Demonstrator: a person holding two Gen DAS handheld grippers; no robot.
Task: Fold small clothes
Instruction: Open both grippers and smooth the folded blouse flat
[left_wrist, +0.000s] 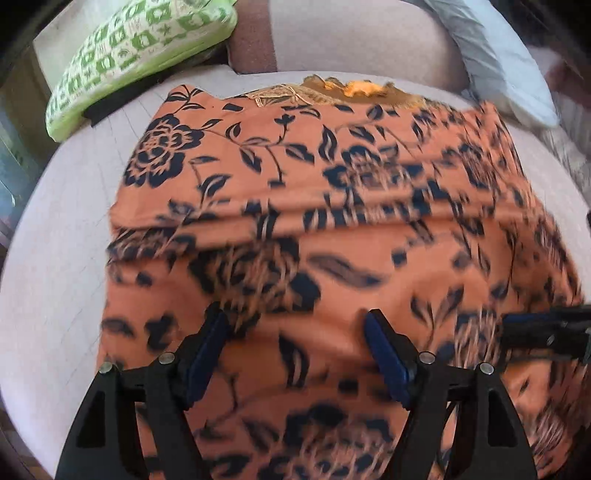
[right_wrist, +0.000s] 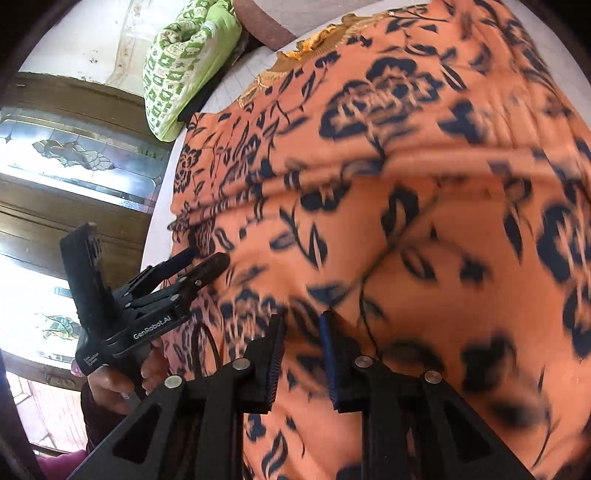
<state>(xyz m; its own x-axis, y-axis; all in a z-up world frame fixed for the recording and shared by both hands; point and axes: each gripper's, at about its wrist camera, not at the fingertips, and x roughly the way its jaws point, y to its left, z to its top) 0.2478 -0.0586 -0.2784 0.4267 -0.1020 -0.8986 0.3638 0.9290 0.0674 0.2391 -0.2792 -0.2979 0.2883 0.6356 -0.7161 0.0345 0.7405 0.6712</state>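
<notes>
Garment (left_wrist: 314, 206): orange cloth with a dark floral print and a gold-trimmed neckline at its far edge. It lies spread over a pale, padded surface (left_wrist: 55, 258), covering most of it, with a crosswise ridge of cloth near the middle.

Left claw (left_wrist: 295, 332): over the near part of the garment, jaws spread wide with cloth showing in the gap, pads not pressing on it. In the right wrist view it appears at the garment's left edge (right_wrist: 201, 258), held by a hand (right_wrist: 110, 384).

Right claw (right_wrist: 303, 332): over the garment, jaws standing a narrow gap apart; blur hides whether cloth is pinched between them.

Pillow (left_wrist: 136, 59): green and white pattern, at the far left corner, apart from the garment.

Grey cushion (left_wrist: 498, 55): far right.
</notes>
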